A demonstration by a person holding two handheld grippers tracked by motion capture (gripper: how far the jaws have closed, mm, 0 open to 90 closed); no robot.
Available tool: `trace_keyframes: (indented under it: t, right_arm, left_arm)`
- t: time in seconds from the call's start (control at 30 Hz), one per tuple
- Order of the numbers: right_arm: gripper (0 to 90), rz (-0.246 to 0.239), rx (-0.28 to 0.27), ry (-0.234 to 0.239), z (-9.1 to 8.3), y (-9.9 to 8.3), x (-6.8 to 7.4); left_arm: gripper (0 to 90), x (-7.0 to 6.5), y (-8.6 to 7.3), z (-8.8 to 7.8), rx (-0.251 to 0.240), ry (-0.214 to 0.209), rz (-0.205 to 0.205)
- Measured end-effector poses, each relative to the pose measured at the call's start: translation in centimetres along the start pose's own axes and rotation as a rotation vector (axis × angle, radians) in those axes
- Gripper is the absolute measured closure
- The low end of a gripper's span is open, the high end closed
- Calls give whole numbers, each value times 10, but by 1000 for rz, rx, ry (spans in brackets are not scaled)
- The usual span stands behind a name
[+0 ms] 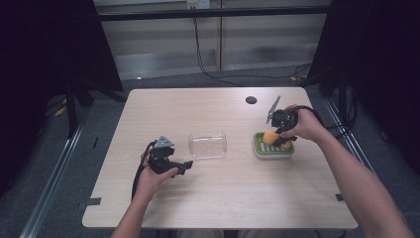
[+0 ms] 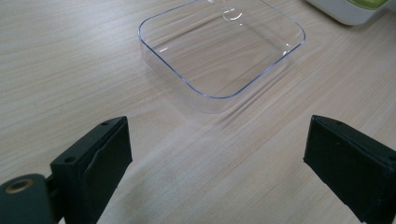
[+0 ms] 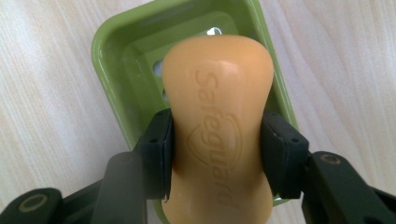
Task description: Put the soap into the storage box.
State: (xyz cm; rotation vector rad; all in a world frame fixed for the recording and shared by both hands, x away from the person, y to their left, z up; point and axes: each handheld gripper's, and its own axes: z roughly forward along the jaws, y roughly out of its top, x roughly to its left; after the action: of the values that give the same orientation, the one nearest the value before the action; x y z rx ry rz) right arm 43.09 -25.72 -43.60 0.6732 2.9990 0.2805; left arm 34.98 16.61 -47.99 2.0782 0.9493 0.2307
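Note:
An orange bar of soap (image 3: pixel 217 121) with raised lettering is clamped at its waist by my right gripper (image 3: pixel 217 151), both pads pressing its sides. It hangs just above a green soap dish (image 3: pixel 122 60) with drain holes. From above, the soap (image 1: pixel 270 137) and right gripper (image 1: pixel 281 130) are over the dish (image 1: pixel 273 150) at the table's right. My left gripper (image 1: pixel 186 165) rests low at the left with jaws wide apart and nothing between them. Ahead of it lies a clear plastic tray (image 2: pixel 222 49), empty; it sits mid-table (image 1: pixel 207 144).
The light wooden table (image 1: pixel 218 198) has a dark round hole (image 1: pixel 251 99) near its far edge. Dark tape marks (image 1: pixel 93 202) sit at the front corners. A corner of the white-and-green dish (image 2: pixel 348 8) shows at the top right of the left gripper view.

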Motion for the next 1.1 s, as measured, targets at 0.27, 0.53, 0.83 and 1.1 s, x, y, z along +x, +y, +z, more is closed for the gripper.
trace_keyframes:
  t: [0.27,0.53,0.83,1.1]
  right_arm:
    - [500,-14,0,-3,1,0,-1]
    - [500,-23,1,5,5,2,0]
    - [499,-43,7,8,7,3,3]
    - [499,-50,14,12,9,5,5]
  left_arm:
    - [74,0,0,0,2,3,1]
    - [74,1,0,0,5,1,9]
    - [74,1,0,0,-5,5,2]
    - [74,0,0,0,3,8,5]
